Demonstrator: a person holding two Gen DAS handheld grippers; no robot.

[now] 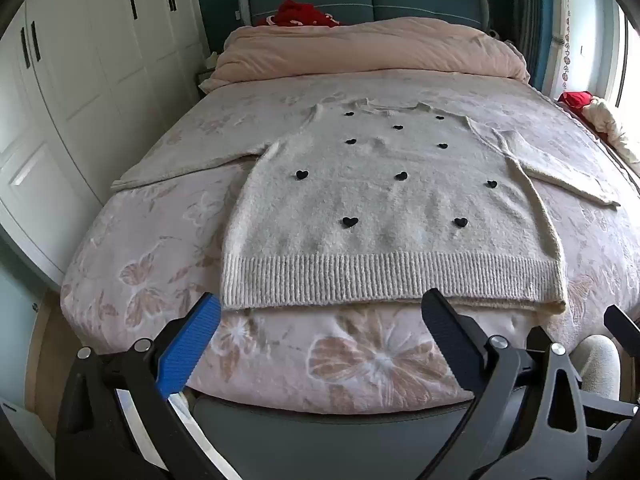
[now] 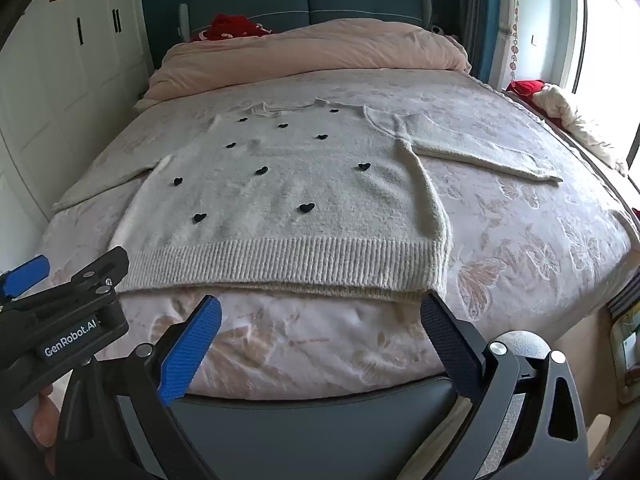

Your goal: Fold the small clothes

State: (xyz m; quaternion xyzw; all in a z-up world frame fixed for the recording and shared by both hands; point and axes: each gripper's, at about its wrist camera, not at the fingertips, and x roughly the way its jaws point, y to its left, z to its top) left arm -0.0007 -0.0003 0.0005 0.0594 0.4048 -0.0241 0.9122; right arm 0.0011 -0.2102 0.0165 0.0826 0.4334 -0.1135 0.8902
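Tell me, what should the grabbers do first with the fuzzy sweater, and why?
Probably bring the open left gripper toward the fuzzy white knit sweater with black hearts and take its outstretched left sleeve, since it lies flat and unfolded, and both grippers are empty.

Sweater [image 1: 384, 208]: cream-white fuzzy knit, scattered small black hearts, vertically ribbed hem; centre of both views. Bed cover [image 1: 168, 248]: pale pink with beige-brown butterfly and flower print; duvet [image 1: 372, 48] at top of frame plain peach-pink, red cloth [image 1: 298, 14] behind it, headboard [image 1: 420, 0] teal. Wardrobe [image 1: 80, 80], upper left: white doors, black handles, red paper characters; each tool, left tool [image 1: 320, 312] and right tool [image 2: 320, 320], shows one blue ribbed finger and one black.
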